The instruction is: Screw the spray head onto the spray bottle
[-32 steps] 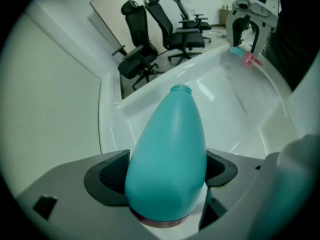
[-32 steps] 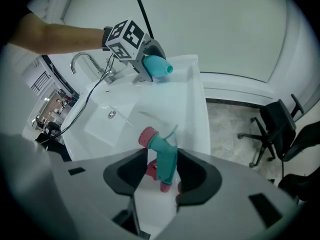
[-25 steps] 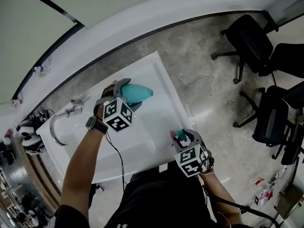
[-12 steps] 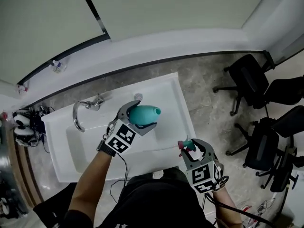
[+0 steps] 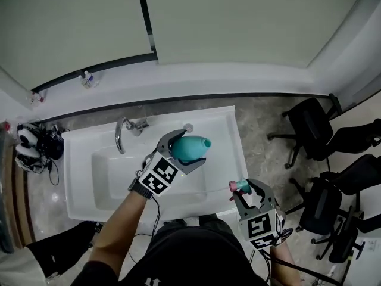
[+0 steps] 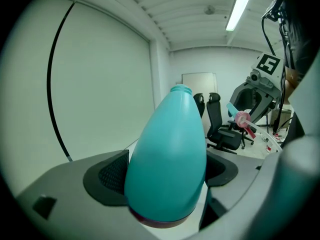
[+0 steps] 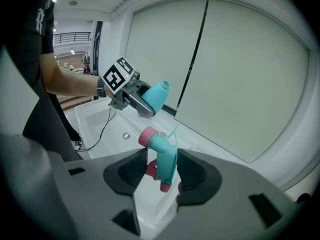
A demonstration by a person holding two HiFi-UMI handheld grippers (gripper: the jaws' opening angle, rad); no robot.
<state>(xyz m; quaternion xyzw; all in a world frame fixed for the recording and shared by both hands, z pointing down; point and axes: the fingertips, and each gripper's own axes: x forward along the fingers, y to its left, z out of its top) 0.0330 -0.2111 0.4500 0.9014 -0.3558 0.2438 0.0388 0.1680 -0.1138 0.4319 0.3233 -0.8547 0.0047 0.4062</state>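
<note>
The left gripper (image 5: 186, 149) hung over the right part of the sink (image 5: 74, 171), on the far side from the faucet (image 5: 121, 134). Its jaws were closed on the wide lower end of the teal bottle (image 5: 193, 146), one pad pressed against each side. The bottle lay nearly level in that grip. Its bare, open neck pointed away from the gripper, toward the sink's right edge, with nothing screwed onto it.

The right gripper (image 5: 246, 188) was off the sink's near right corner, just outside the rim. Its jaws stood partway open and clamped the teal body of the spray head (image 7: 162, 156) between the pads. The head's pink collar stuck out past the fingertips, tilted toward the sink and the bottle, and the pink trigger sat down between the jaws. A thin clear tube ran out from the collar.

The head and the bottle's neck were well apart and not lined up, the neck nearer the sink's back edge and the head nearer its front.
</note>
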